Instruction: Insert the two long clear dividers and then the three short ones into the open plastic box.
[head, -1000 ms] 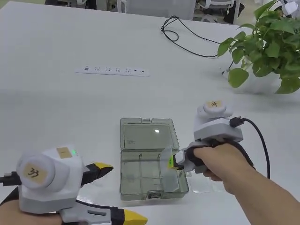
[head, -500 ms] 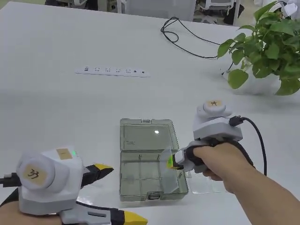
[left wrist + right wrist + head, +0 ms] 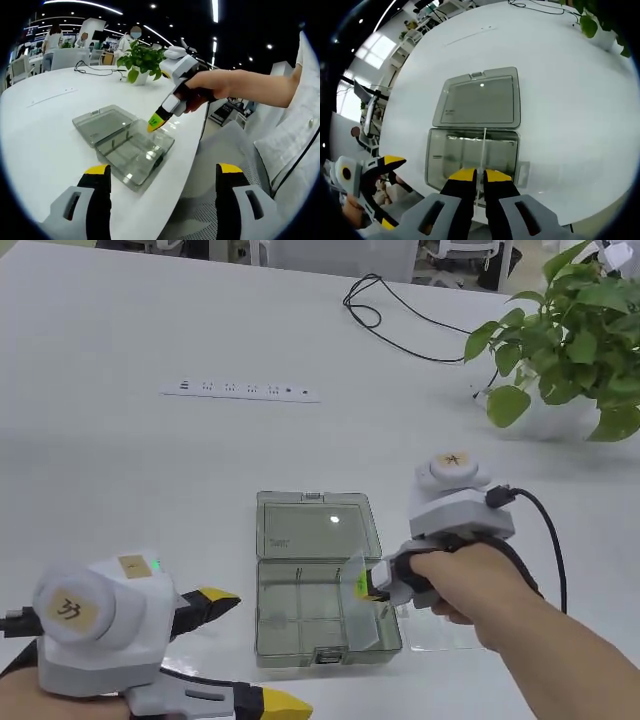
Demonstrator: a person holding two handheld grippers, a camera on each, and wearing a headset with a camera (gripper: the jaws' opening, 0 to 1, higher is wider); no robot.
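The open clear plastic box lies on the white table with its lid folded back on the far side. Clear partitions stand inside its base. My right gripper is shut on a clear divider, held upright over the right part of the base. In the right gripper view the divider runs up from between the closed yellow tips. My left gripper hangs open at the near left, apart from the box, with nothing between its jaws.
More clear dividers lie flat on the table just right of the box. A white power strip, a black cable and a potted plant sit farther back. The table's near edge is close.
My right gripper has edged slightly left with the divider over the box. The left gripper has stayed in place.
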